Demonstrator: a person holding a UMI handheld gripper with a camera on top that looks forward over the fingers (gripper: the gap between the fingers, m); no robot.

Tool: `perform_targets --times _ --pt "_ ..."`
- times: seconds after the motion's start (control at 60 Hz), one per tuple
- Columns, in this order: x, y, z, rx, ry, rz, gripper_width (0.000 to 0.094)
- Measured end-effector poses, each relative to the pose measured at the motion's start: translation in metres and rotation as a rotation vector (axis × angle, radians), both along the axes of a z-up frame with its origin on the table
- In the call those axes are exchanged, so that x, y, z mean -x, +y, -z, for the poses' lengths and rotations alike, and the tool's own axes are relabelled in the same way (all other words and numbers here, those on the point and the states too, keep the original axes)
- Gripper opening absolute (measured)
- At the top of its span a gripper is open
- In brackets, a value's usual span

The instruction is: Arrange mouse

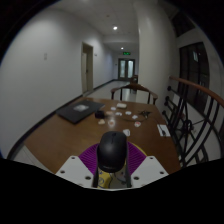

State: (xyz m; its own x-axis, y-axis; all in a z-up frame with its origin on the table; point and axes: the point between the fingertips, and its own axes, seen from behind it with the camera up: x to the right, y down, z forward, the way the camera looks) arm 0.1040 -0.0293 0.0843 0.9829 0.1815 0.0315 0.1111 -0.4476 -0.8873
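Observation:
A black computer mouse (112,150) sits between my gripper's (112,163) two fingers, its rounded back towards the camera. The purple pads (88,156) close against its left and right sides, so the gripper is shut on it. The mouse is held above the near end of a long wooden table (70,135). A yellowish part shows just below the mouse, between the finger bases; I cannot tell what it is.
A dark closed laptop (80,111) lies on the table beyond the fingers to the left. Several small white items (138,115) are scattered at mid-table, one more (163,129) to the right. Chairs (133,93) stand at the far end and along the right side. A corridor runs behind.

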Motion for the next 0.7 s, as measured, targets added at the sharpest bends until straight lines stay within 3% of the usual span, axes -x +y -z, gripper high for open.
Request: perform_targets --times 0.217,0.333,0.467,0.6,0.7 --pt "-0.015 0.003 0.087 0.129 -0.036 0.062 0.0367" --pt "-0.014 0.002 0.099 0.167 0.015 0.060 0.0410" --pt "-0.015 -0.003 0.100 0.209 0.022 0.009 0.0535" --pt "-0.025 -0.027 0.093 0.229 -0.040 -0.070 0.0840" --pt "-0.042 -0.052 0.084 0.230 -0.055 -0.082 0.0848"
